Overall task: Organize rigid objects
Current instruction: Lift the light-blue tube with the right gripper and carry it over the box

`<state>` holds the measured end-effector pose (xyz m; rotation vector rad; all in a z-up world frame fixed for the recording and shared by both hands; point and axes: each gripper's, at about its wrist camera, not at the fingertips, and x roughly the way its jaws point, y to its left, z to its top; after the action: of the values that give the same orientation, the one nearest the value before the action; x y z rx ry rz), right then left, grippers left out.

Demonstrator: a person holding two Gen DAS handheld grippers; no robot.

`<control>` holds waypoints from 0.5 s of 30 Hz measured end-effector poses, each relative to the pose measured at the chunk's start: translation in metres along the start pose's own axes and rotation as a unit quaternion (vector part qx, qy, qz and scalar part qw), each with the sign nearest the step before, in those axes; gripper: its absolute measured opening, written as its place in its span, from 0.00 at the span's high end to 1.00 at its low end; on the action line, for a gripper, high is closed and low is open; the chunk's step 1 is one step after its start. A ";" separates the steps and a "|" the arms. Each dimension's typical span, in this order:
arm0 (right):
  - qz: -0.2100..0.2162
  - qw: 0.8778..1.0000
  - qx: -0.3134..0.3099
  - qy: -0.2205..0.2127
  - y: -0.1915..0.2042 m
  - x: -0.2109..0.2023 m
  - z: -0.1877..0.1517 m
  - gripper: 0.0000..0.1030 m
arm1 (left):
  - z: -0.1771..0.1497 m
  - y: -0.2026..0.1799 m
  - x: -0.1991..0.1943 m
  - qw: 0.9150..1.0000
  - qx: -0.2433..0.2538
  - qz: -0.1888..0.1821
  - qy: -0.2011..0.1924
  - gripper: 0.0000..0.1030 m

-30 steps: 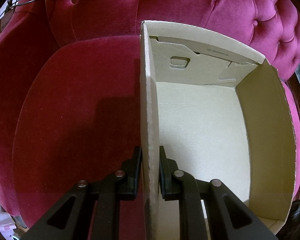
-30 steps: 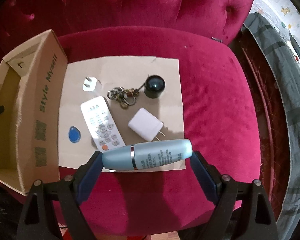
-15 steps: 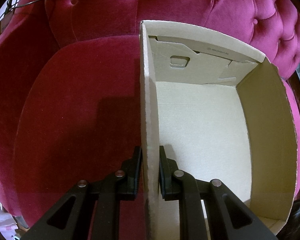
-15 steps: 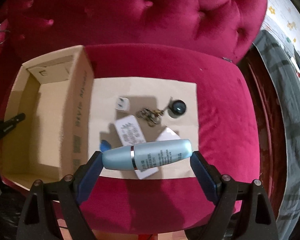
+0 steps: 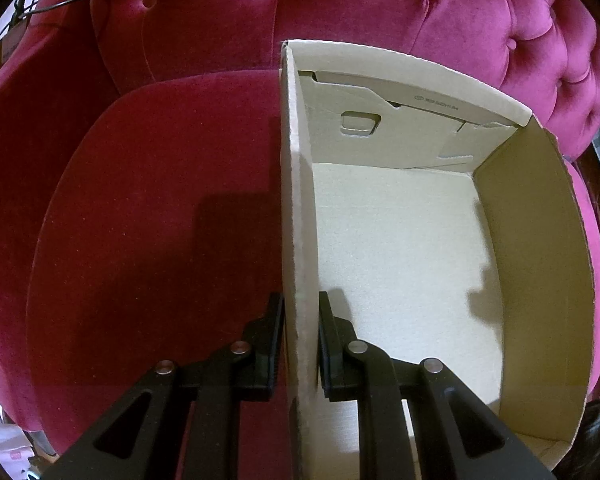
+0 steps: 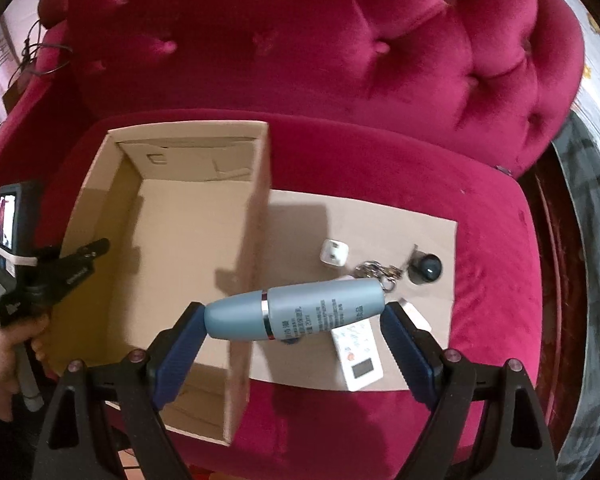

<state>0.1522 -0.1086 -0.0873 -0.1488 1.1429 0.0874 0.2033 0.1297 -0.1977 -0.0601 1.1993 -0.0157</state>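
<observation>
R gripper [image 6: 294,316] clamped end-to-end on a light-blue cosmetic bottle [image 6: 300,312], lying crosswise betw. the blue pads [image 6: 180,344], silver band near cap end; held in air over the right wall of the cardboard box [image 6: 256,216], cap end above box interior. L gripper [image 5: 301,344] pinched on the box's left wall [image 5: 296,240], one finger outside, one inside. Box sits open-topped on a magenta tufted sofa [image 6: 340,60]. Beside box, on a flat cardboard sheet [image 6: 380,216]: white plug adapter [image 6: 335,253], keyring [image 6: 378,270], black round cap-like item [image 6: 426,270], white remote [image 6: 358,354] partly under the bottle. Person's L hand [image 6: 4,356] grips L tool's handle.
</observation>
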 end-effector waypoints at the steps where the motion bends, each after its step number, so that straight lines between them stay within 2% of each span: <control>1: 0.002 1.000 -0.004 -0.001 0.005 0.001 0.001 0.12 | 0.000 0.000 0.000 1.000 0.001 0.001 0.000 0.84; 15: 0.029 0.999 -0.041 -0.005 0.062 0.026 0.019 0.12 | 0.000 -0.003 0.000 1.000 0.002 0.003 -0.001 0.84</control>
<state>0.1716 -0.0449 -0.1077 -0.1892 1.1345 0.1862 0.2032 0.1271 -0.1978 -0.0540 1.1983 -0.0132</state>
